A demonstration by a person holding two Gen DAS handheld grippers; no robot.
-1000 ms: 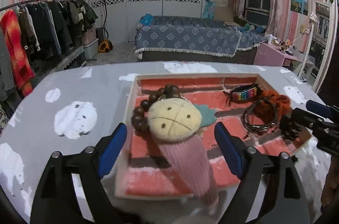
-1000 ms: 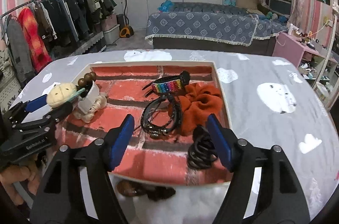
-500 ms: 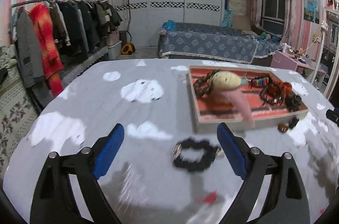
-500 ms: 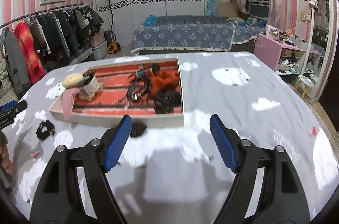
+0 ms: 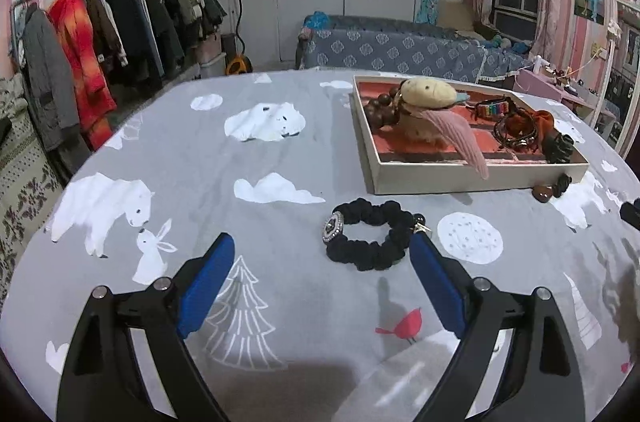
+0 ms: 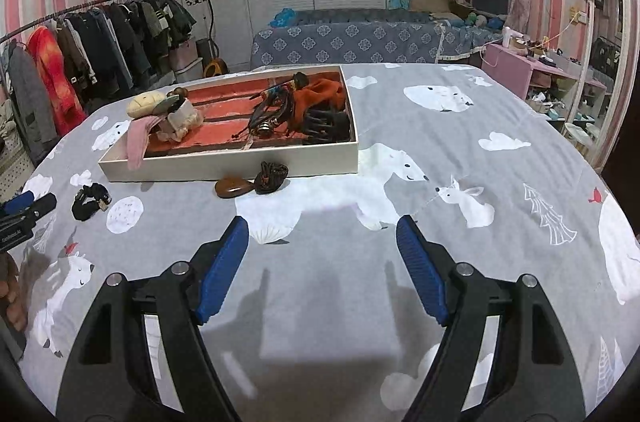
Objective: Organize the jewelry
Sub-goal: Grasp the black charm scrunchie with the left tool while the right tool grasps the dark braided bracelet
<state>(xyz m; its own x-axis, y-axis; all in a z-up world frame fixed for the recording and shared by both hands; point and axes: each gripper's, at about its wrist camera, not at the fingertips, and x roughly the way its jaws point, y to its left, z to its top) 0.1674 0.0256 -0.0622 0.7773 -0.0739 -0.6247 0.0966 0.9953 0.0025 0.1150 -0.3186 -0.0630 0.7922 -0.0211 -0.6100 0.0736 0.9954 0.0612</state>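
Seen from the left wrist, the left gripper [image 5: 322, 262] hangs over the grey animal-print tablecloth [image 5: 180, 158] with its jaws spread wide and nothing between them; they have just been opening. A black scrunchie bracelet [image 5: 370, 238] with a round jewelled charm lies on the cloth just ahead, near the right-hand blue pad [image 5: 436, 284]. Beyond it sits the shallow tray [image 5: 476, 178] with a red brick-pattern floor, holding a cream plush piece with a pink tail [image 5: 434, 102], dark wooden beads [image 5: 380, 108], a rainbow band [image 5: 496, 108], dark cord bracelets [image 5: 516, 134], an orange scrunchie [image 5: 540, 118] and a black claw clip [image 5: 560, 146]. A brown pendant on a dark cord [image 5: 550, 190] lies on the cloth just beside the tray's near wall. In the right wrist view, the right gripper [image 6: 322, 254] is likewise spread, empty over bare cloth, its jaws having just been opening. The tray [image 6: 240, 162] lies ahead to the left, the pendant [image 6: 252, 182] just before its near wall, the black bracelet [image 6: 90, 200] farther left, near the left gripper's tips at the picture's edge. A clothes rack [image 6: 100, 42] and a bed [image 6: 360, 40] stand behind the table.
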